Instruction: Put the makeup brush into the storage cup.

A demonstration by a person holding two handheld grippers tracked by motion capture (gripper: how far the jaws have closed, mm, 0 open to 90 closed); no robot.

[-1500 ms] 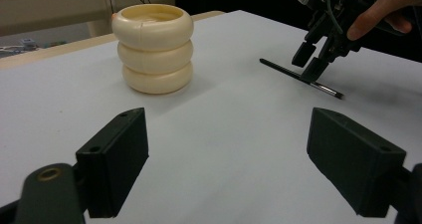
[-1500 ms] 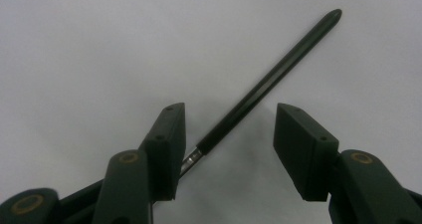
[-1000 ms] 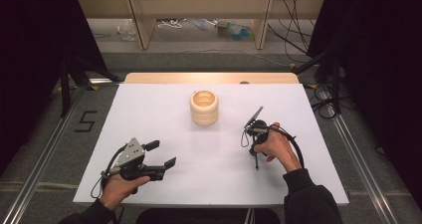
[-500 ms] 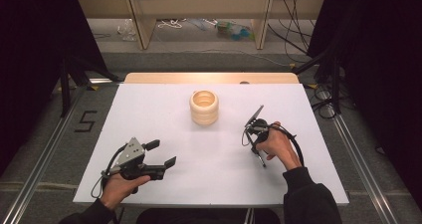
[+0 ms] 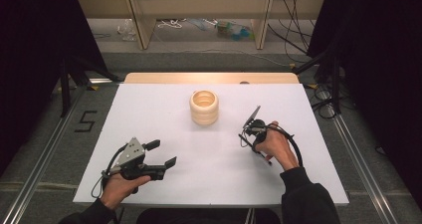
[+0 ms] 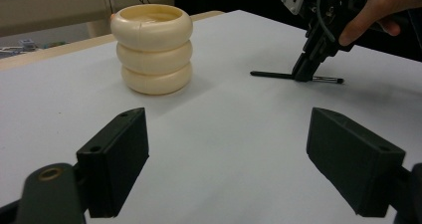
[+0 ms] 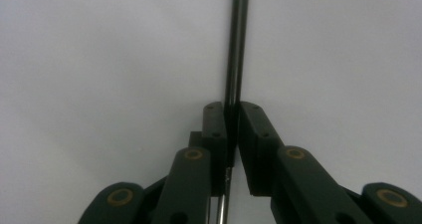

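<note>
A thin black stick [image 7: 238, 45] with a silvery section near one end lies flat on the white table [image 5: 149, 109]. My right gripper [image 7: 232, 109] points down at it. Its jaws have just been closing and are now shut on the stick, which runs between the pads. In the left gripper view, the right gripper [image 6: 303, 74] stands on the stick [image 6: 268, 75] at the right. A cream holder of three stacked rings [image 5: 204, 107] stands upright at the table's centre back. My left gripper [image 5: 162, 153] rests near the front left, open with nothing between its jaws and aimed toward the holder [image 6: 152, 47].
A wooden strip [image 5: 209, 77] borders the table's far edge. Metal rails [image 5: 45, 154] run along both sides. Cables [image 5: 323, 94] lie on the floor at the right. Bare white surface stretches between the two grippers and in front of the holder.
</note>
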